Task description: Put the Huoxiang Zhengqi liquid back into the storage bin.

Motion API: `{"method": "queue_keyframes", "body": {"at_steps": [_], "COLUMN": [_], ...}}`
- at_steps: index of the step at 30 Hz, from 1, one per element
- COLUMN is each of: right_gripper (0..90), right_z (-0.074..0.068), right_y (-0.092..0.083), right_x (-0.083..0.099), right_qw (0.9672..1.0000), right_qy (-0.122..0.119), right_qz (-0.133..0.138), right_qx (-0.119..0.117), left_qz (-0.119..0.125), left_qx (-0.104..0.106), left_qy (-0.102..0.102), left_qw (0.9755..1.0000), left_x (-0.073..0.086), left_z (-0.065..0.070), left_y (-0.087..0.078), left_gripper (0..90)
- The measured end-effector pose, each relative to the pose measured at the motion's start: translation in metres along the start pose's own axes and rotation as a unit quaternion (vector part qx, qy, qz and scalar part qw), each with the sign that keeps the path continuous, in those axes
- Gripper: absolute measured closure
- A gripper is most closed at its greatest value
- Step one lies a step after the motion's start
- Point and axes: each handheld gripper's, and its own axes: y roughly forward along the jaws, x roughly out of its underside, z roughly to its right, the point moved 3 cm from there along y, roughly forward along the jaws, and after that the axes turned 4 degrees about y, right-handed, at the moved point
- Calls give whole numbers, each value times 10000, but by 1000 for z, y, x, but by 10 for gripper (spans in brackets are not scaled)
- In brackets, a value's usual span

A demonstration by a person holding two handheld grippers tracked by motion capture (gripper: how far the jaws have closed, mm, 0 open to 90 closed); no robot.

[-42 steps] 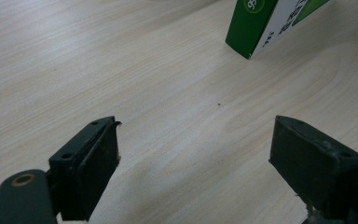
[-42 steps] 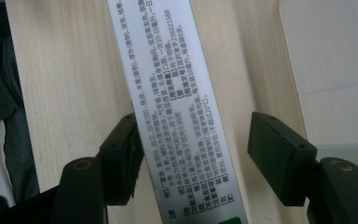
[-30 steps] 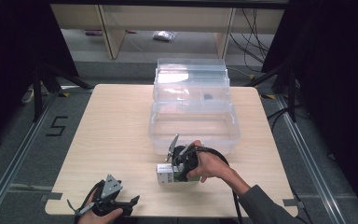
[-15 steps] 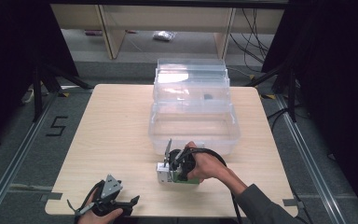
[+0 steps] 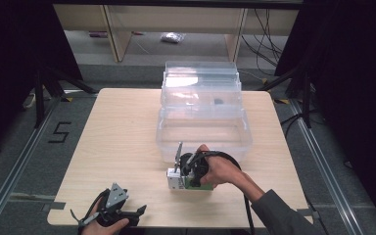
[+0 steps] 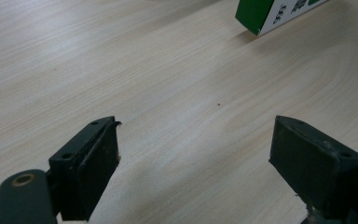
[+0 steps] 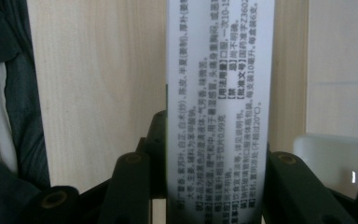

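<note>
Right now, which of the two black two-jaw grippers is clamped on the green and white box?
The right gripper: its jaws press the green and white cardboard box, while the left gripper gapes over bare table.

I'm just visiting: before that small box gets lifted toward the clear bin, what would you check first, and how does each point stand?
1. Right gripper jaws closed on the box: ok, they have just been closing and now flank both its sides.
2. Box squarely between the jaws: ok.
3. Clear bin open on top: ok, its lid stands raised behind.
4. Way from box to bin free: ok.
5. Left gripper out of the way: ok, open over bare table.
6. Grip firm enough: cannot tell.
</note>
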Motion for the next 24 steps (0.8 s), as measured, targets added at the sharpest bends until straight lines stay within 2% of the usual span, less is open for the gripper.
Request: {"method": "queue_keyframes", "body": {"at_steps": [1,2,3,4,5,8,12,14,15,17,18,19,20,21,22,23,24], "right_gripper": [652,652,652,652,652,652,652,652,652,652,652,652,652,652,652,652,652], "right_z": [2,1,1,1,5,7,12,16,16,21,22,23,26,27,27,30,32], "right_y": [-1,-5,-9,-12,-15,-25,-38,-43,-46,-50,-53,-57,-58,-62,-63,-66,-69], "right_x": [0,2,2,3,4,8,13,15,17,20,22,25,26,29,30,32,34], "right_qw": [9998,10000,10000,9999,9998,9998,9997,9995,9996,9994,9995,9996,9995,9995,9995,9994,9995], "right_qy": [-147,-21,0,95,-67,-73,-123,-145,-46,-160,-94,54,-72,-87,14,-87,-77], "right_qz": [96,61,25,45,156,160,189,250,253,298,296,269,303,295,312,331,301], "right_qx": [-20,-75,-90,-78,-90,-92,-74,-86,-82,-69,-57,-48,-63,-41,-58,-42,-34], "left_qz": [-2,5,-8,-21,104,127,-19,-39,-39,-48,40,21,41,18,-7,-40,-33], "left_qx": [-1,-2,-9,10,0,-13,-9,-21,-15,4,19,-14,-8,-22,-22,13,-5], "left_qy": [7,-5,-12,57,-101,-191,-19,-4,-7,15,-83,-76,-72,-66,-29,-1,-29], "left_qw": [10000,10000,10000,10000,9999,9997,10000,10000,10000,10000,10000,10000,10000,10000,10000,10000,10000], "left_x": [0,0,0,0,-1,-1,0,1,1,0,0,0,0,0,0,1,1], "left_z": [0,0,0,-1,2,3,0,0,0,0,1,1,1,1,0,0,0], "left_y": [0,0,0,0,2,3,1,1,1,1,3,3,4,3,3,1,2], "left_gripper": [149,149,149,149,149,149,149,149,149,149,149,149,149,149,149,149,149]}}
